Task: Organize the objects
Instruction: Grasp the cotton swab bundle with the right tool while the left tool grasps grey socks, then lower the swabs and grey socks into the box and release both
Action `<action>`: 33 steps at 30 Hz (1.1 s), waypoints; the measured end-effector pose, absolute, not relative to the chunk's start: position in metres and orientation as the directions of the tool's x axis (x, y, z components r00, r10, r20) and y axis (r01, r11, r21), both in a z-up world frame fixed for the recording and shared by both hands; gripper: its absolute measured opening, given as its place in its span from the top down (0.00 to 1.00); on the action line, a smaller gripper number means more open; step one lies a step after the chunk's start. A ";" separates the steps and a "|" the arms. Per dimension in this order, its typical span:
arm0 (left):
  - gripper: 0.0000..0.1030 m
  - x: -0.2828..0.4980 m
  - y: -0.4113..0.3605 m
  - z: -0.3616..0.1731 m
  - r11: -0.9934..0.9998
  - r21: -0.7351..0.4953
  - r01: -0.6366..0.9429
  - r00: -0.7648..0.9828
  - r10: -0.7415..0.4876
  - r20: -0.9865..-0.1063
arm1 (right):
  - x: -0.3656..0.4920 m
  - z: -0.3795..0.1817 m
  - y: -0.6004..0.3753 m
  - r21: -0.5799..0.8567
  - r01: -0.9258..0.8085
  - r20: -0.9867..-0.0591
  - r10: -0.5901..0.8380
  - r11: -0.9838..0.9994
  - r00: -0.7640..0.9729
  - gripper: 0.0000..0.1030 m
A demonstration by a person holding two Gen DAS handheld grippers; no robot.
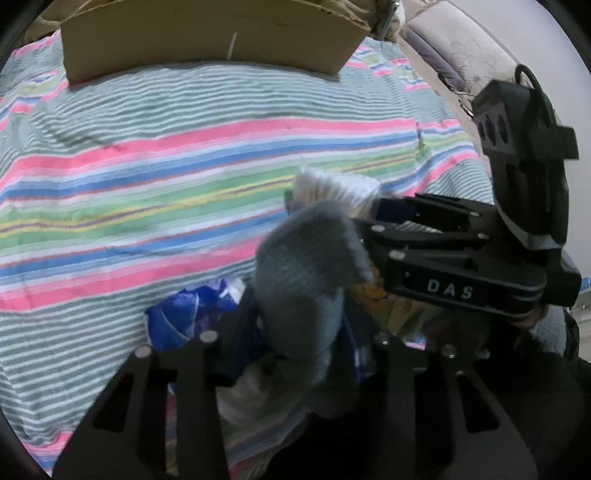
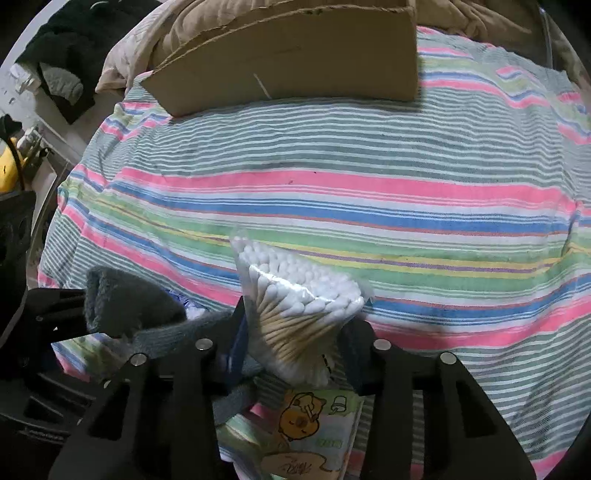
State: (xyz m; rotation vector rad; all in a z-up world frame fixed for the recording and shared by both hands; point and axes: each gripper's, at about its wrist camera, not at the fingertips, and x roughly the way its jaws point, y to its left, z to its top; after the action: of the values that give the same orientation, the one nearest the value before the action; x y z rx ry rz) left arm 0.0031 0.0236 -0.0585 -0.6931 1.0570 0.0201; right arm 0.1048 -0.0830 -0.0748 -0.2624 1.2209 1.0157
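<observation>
My left gripper point(image 1: 299, 332) is shut on a grey knitted sock point(image 1: 306, 273), held above the striped bedsheet point(image 1: 184, 166). My right gripper point(image 2: 291, 339) is shut on a clear bag of cotton swabs point(image 2: 295, 295), white tips up. The right gripper also shows in the left wrist view point(image 1: 376, 206), just right of the sock, with the swab bag point(image 1: 336, 188) at its tips. The sock shows at the left of the right wrist view point(image 2: 125, 299). A blue shiny packet point(image 1: 184, 314) lies under the left gripper. A cartoon-printed tissue pack point(image 2: 314, 421) lies under the right gripper.
A cardboard box point(image 1: 207, 37) stands at the far edge of the sheet, also seen in the right wrist view point(image 2: 295, 62). A beige blanket point(image 2: 177, 33) lies behind it. Dark clothes point(image 2: 62, 66) and a yellow object point(image 2: 11, 166) sit off the bed at left.
</observation>
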 end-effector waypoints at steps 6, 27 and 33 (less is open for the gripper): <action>0.65 -0.001 0.025 -0.043 0.781 -0.502 -0.373 0.574 -0.231 -0.786 | 0.106 -0.056 -0.084 0.329 -0.763 -0.847 0.532 0.557 0.023 0.61; 0.65 0.007 0.075 0.028 0.796 -0.401 -0.454 0.696 0.036 -0.717 | 0.150 0.031 -0.073 0.267 -0.775 -0.763 0.617 0.572 0.192 0.61; 0.65 0.012 0.095 0.050 0.800 -0.374 -0.469 0.720 0.101 -0.686 | 0.166 0.046 -0.064 0.248 -0.778 -0.748 0.625 0.578 0.226 0.61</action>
State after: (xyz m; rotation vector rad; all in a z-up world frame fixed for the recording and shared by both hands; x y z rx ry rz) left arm 0.0121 0.0953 0.0497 -0.5655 0.7021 0.3340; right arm 0.1660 -0.0639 0.0462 -0.1933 0.9274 0.9748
